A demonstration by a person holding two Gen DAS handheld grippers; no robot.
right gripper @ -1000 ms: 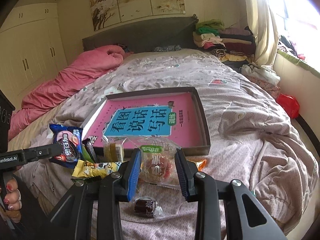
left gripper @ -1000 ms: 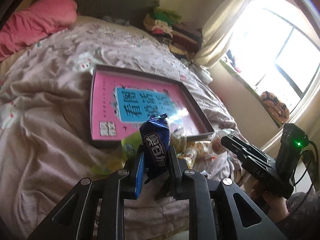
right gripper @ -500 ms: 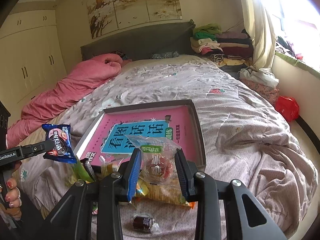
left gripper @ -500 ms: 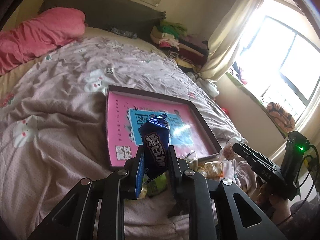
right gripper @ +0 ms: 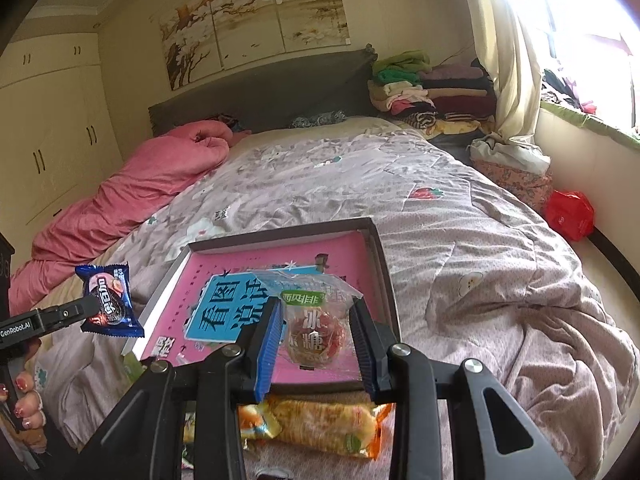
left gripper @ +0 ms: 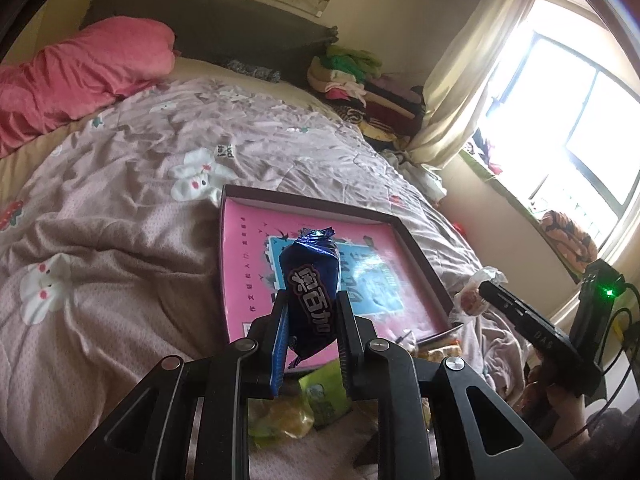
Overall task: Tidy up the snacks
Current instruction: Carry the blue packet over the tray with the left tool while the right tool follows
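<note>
Your left gripper [left gripper: 310, 334] is clamped on the blue cookie packet [left gripper: 312, 292], your right gripper [right gripper: 316, 344] on the clear candy bag [right gripper: 314, 320], both above the tray's [right gripper: 386, 280] near edge. Slick wrappers may slip from the jaws; release too soon and they drop among loose snacks [right gripper: 320, 424] on the bed [right gripper: 480, 248].

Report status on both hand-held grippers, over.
Left hand-held gripper shut on blue foil biscuit packet. Right hand-held gripper shut on clear candy bag. Both over pink-lined box; nothing blocking.
</note>
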